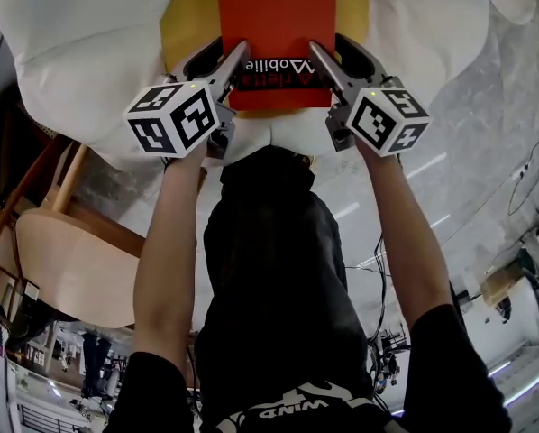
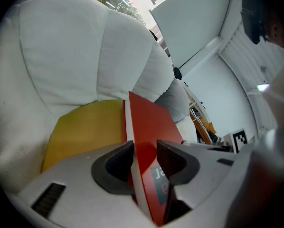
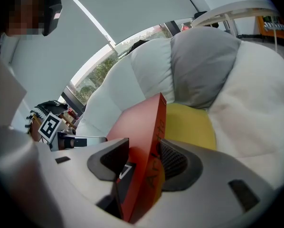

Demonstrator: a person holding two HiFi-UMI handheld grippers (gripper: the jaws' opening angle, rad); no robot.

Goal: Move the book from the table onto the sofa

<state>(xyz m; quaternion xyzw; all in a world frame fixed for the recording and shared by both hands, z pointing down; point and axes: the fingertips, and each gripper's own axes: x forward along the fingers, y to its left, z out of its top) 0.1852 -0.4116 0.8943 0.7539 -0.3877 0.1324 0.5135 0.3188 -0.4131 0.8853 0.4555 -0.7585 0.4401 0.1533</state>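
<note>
The red book lies flat over a yellow cushion on the white sofa; I cannot tell whether it rests on the cushion. My left gripper is shut on the book's near left corner, and my right gripper is shut on its near right corner. In the left gripper view the book stands edge-on between the pads of the left gripper, with its white page edge against one pad. In the right gripper view the right gripper clamps the book's spine side.
A grey cushion leans on the sofa back behind the yellow cushion. A wooden chair stands at the person's left over a pale marble floor. Cables and gear lie at the lower right.
</note>
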